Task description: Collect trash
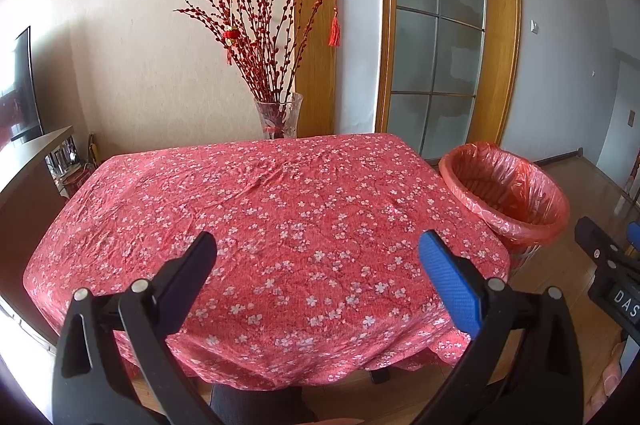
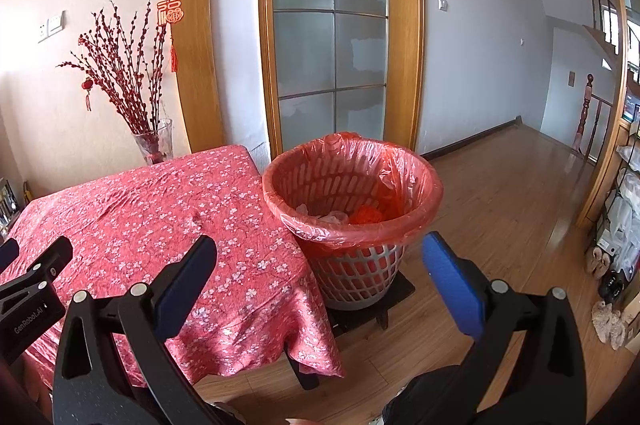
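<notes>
Right wrist: "GenRobot.AI" on left tongs (image 2: 8,249)

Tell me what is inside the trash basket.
The trash basket, lined with a red bag, holds a crumpled orange-red wad and pale, clear plastic scraps. Its near rim hides anything deeper.

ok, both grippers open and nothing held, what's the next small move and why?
Probably pull both grippers back and stop. The tablecloth shows no loose trash in either view, and the bin right of the table already holds crumpled white and orange pieces. The left gripper and the right gripper are both open and hold nothing, so nothing visible is left to grasp.
</notes>
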Available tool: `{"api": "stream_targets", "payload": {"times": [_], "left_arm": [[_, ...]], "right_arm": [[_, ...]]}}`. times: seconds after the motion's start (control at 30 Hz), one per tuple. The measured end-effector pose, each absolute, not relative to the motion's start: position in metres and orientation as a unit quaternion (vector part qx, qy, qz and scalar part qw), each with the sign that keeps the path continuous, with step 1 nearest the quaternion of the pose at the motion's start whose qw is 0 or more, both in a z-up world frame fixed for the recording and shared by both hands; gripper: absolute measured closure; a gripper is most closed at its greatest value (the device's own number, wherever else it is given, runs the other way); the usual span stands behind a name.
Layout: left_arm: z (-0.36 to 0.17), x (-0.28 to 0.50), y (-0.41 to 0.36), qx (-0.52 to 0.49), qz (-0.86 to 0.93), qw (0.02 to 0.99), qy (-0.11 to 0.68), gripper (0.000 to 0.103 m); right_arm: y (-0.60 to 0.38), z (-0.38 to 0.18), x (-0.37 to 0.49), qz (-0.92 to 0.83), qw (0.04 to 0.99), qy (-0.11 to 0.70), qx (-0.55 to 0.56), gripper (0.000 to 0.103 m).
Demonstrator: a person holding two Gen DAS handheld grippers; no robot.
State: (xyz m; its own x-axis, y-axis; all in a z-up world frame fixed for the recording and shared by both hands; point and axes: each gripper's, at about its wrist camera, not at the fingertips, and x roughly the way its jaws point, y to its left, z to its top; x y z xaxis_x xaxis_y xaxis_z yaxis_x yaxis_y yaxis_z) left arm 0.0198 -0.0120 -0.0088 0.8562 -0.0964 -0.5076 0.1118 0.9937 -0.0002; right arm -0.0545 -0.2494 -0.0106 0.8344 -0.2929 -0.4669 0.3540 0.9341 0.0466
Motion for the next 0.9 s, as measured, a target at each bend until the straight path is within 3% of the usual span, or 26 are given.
{"api": "stream_targets", "payload": {"times": [0.9], "left_arm": [[-0.0046,0.0214,-0.0088,0.009,-0.045,0.965,0.257,0.004]], "right_arm": [[-0.2481,-0.0112,-0.0530,-0.167,0.955,0.235,0.067,0.002]]}}
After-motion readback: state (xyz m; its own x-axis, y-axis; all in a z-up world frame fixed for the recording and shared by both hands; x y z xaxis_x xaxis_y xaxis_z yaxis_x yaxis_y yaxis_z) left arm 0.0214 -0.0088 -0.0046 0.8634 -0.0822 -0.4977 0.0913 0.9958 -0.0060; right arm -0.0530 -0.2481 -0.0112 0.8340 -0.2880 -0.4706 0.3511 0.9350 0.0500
